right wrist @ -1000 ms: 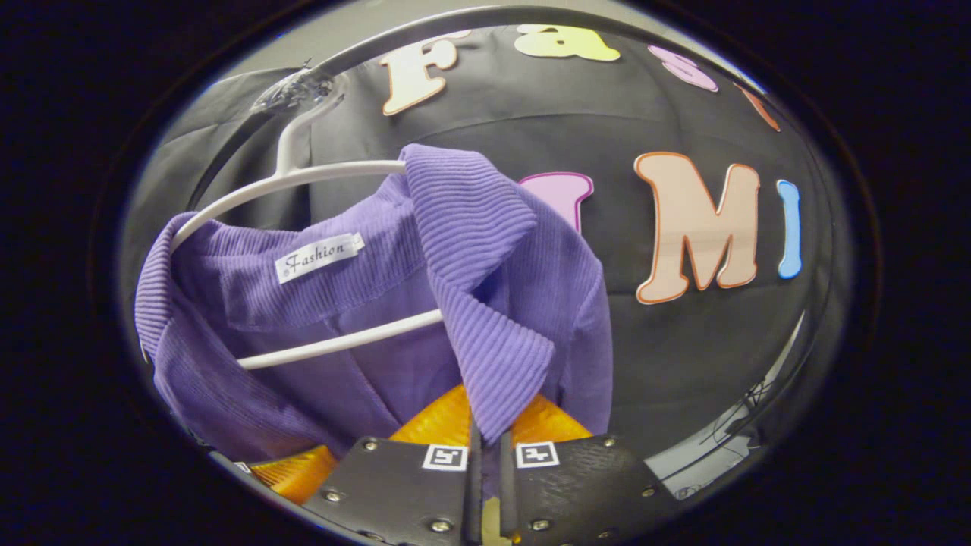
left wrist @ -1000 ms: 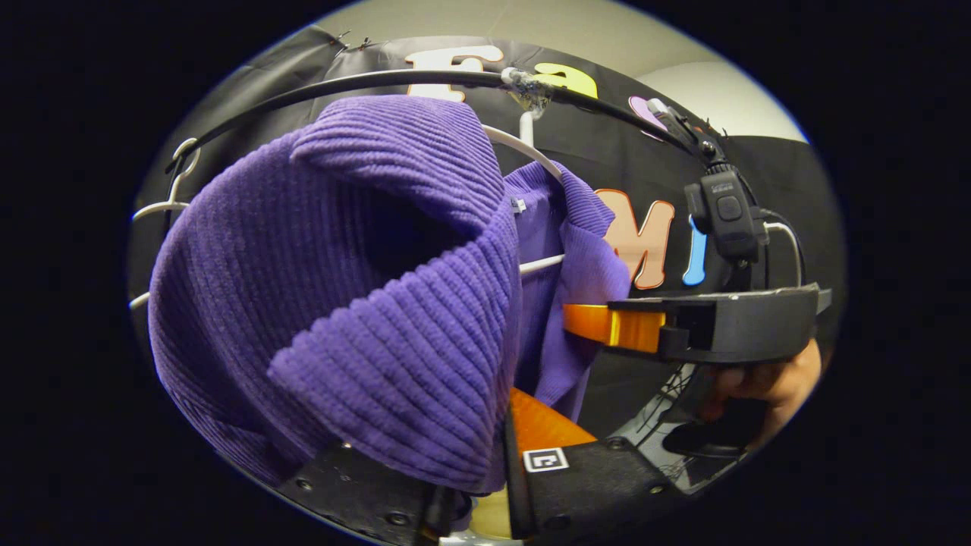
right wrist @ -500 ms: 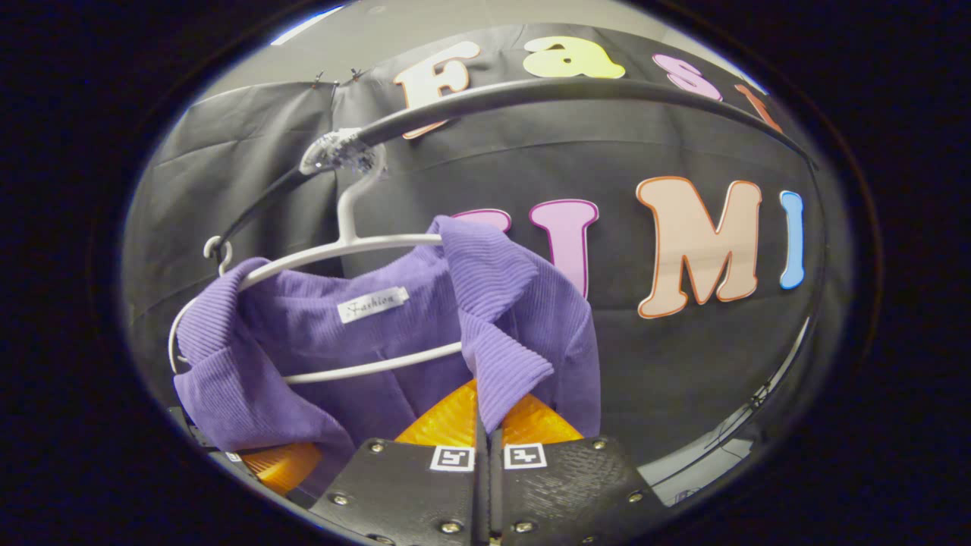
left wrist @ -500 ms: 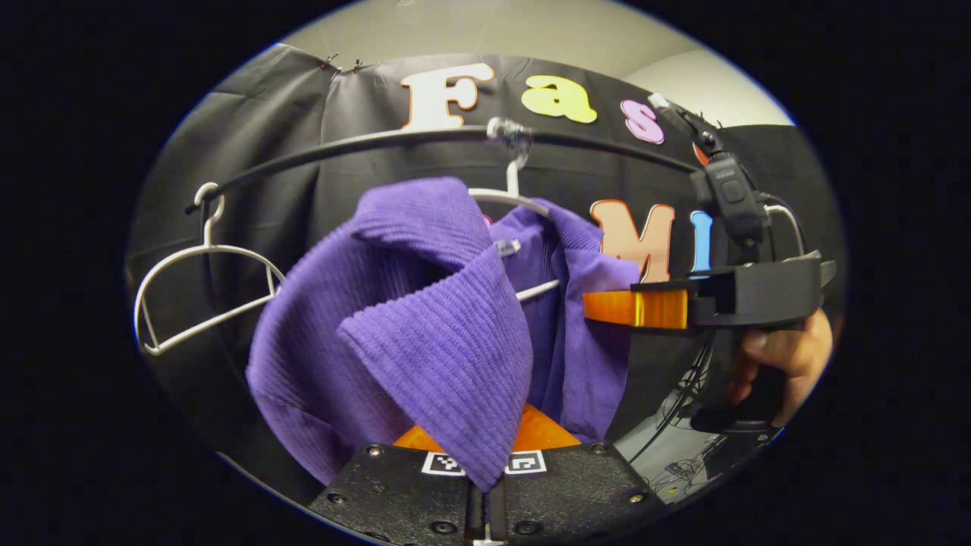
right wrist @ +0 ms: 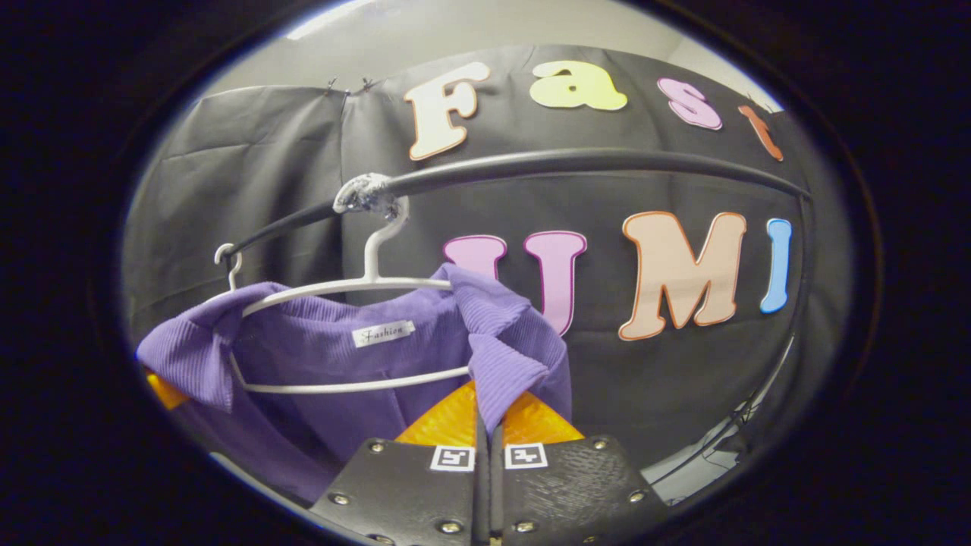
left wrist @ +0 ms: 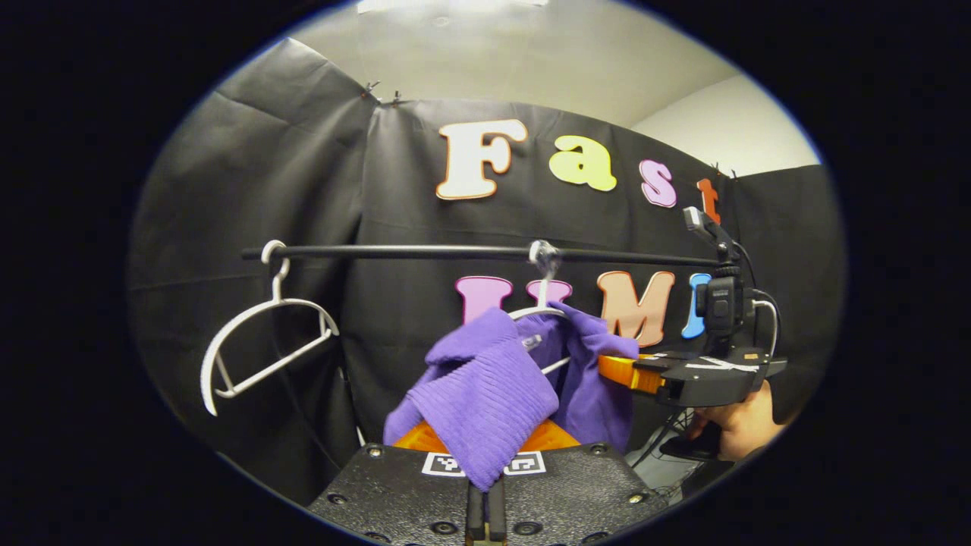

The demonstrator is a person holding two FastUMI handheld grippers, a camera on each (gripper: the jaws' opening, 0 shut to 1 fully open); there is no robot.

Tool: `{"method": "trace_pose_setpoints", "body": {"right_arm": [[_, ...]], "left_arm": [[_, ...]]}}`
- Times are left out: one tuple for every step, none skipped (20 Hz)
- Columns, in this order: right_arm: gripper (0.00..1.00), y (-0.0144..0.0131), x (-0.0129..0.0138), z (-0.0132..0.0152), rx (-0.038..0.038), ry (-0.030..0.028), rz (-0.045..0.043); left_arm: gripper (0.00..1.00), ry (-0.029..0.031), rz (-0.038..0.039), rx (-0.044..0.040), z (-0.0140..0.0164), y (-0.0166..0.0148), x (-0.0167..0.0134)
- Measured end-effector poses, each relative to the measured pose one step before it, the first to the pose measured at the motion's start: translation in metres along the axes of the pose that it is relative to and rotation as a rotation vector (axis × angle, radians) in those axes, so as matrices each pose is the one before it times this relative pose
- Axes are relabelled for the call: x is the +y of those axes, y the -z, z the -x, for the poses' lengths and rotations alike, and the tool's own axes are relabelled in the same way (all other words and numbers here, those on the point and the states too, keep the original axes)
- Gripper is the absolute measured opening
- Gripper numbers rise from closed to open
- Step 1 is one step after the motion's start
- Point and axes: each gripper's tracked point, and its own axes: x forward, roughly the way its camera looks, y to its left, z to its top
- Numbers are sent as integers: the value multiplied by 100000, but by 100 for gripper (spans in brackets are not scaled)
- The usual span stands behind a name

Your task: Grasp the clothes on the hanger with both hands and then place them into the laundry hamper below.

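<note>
Left gripper view: the left gripper [left wrist: 483, 474] is closed on a fold of the purple garment [left wrist: 485, 394], both fingers pinching the ribbed cloth. Against the frames of a second ago it has drawn well back from the rail [left wrist: 425, 252]; the cloth that crowded the lens now hangs smaller, stretched between the fingers and the white hanger [left wrist: 540, 312] near the rail's middle. An empty hanger [left wrist: 258, 341] hangs at the rail's left end. The right gripper [left wrist: 618, 370], held by a hand [left wrist: 740, 428], grips the garment's far side. Right gripper view: the right gripper [right wrist: 485, 425] is clamped on the collar's right flap, and the garment [right wrist: 318, 356] remains draped over its hanger [right wrist: 356, 288], which now sits lower and farther off. Judgement: both grasps are secured and the pull-off has begun, but the garment is not free; the hamper transfer remains outstanding.
</note>
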Motion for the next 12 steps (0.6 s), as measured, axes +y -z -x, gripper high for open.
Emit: {"method": "trace_pose_setpoints", "body": {"right_arm": [[5,-535,-1062,-3,-1303,5156,1831],[0,-200,-330,-15,-521,2291,-123],[0,-366,169,-250,-364,73,-1260],[1,-15,-46,-318,-178,891,20],[0,-136,-226,-255,-315,941,537],[0,-109,-174,-241,-405,602,-452],[1,-312,-47,-152,-925,194,-1455],[1,-443,-14,-169,-1177,282,-1564],[1,-512,-131,-103,-1481,746,-1832],[1,-691,-62,4,-2109,600,-2125],[1,-680,107,-151,-2380,243,-729],[0,-196,2,-203,-1827,848,699]], "left_arm": [[3,-1667,-569,235,398,-387,934],[4,-2049,-1128,515,180,-136,1115],[4,-1010,-383,906,68,30,1034],[4,-808,-551,1974,73,118,709],[4,-1848,-582,662,-199,-58,1136],[4,-1553,-441,-92,-324,-241,1100],[4,-2132,-1098,-43,-419,-371,1187],[3,-1828,-787,-138,-476,-237,1215],[4,-1230,-227,822,-444,-174,1184],[3,-1528,363,809,-199,48,1250],[3,-1760,228,957,-467,155,1291],[3,-1190,-533,582,-707,345,1038]]}}
